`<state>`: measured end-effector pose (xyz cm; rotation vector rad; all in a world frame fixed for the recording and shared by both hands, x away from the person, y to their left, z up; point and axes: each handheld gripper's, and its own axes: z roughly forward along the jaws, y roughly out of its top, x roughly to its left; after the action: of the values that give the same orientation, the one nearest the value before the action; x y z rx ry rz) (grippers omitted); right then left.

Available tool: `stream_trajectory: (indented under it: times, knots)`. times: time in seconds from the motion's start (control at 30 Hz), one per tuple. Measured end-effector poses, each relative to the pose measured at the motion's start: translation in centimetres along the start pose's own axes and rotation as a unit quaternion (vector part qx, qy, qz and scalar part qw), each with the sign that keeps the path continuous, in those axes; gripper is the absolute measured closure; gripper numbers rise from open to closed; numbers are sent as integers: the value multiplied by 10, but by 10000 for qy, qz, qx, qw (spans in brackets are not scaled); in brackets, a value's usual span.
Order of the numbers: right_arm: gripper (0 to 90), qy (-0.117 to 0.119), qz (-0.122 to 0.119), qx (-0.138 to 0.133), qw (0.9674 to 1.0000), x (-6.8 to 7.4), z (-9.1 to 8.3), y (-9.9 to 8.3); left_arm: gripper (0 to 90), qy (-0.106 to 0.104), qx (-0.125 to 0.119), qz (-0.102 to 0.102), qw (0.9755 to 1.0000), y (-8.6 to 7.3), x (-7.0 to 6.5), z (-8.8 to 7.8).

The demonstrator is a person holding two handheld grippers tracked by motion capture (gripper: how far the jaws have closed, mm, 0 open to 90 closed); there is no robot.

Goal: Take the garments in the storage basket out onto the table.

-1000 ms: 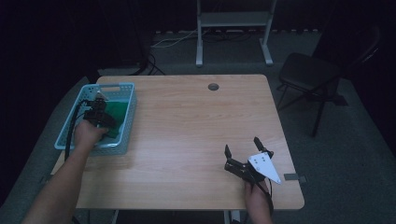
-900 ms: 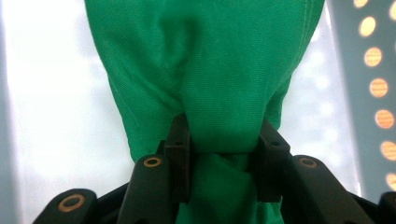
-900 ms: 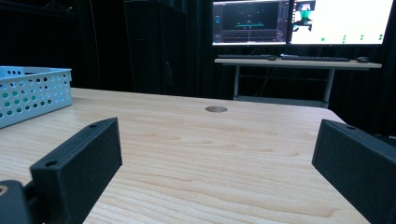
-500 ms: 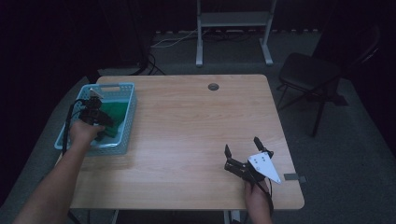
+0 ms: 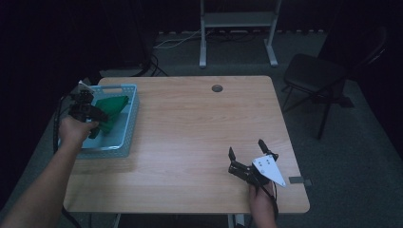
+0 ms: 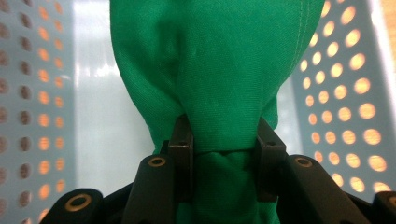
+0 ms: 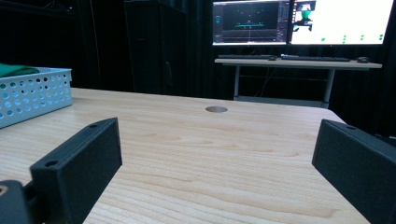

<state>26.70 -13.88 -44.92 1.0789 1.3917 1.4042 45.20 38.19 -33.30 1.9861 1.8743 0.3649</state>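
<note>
Your left hand-held gripper has its two black jaws pinched tight on a bunched fold of the green woven cloth, which bulges up and out just beyond the jaw tips. The cloth sits inside the pale blue perforated plastic basket, whose holed walls rise on either side of the jaws in the left gripper view. Part of the cloth drapes toward the basket's far end, ahead of the gripper.

Your right hand-held gripper rests low over the light wooden surface, well apart from the basket, jaws spread wide and holding nothing; only bare wood lies between them.

The step in hand looks like the lift-out: the grasp is made, the cloth not yet clear of the basket. The next move likely calls for a steady raise straight up until the hanging part clears the rim, then a carry toward the open wood in front of your waiting right gripper, watching that the fabric does not snag or drag the light basket.
</note>
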Motion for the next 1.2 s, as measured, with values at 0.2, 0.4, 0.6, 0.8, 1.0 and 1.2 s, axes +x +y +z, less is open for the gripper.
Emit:
stream_trajectory:
  times: [0.2,0.4,0.6,0.8,1.0,1.2]
  knots:
    - [9,6,4,-7,10000,0,0,0,676,-62,-214,-104,9997,-3,4,-19]
    - [9,8,2,-8,10000,0,0,0,675,-77,-300,-150,9994,-6,6,-34]
    - [10,6,-1,-1,10000,0,0,0,673,-96,-383,-167,9991,-7,9,-42]
    - [9,7,3,-9,10000,0,0,0,674,-211,-404,-245,9987,-7,11,-47]
    - [9,9,4,-4,10000,0,1,0,673,-277,-415,-272,9984,-8,11,-53]
    - [9,0,-2,-4,10000,0,1,0,674,-433,-476,-379,9972,-5,11,-63]
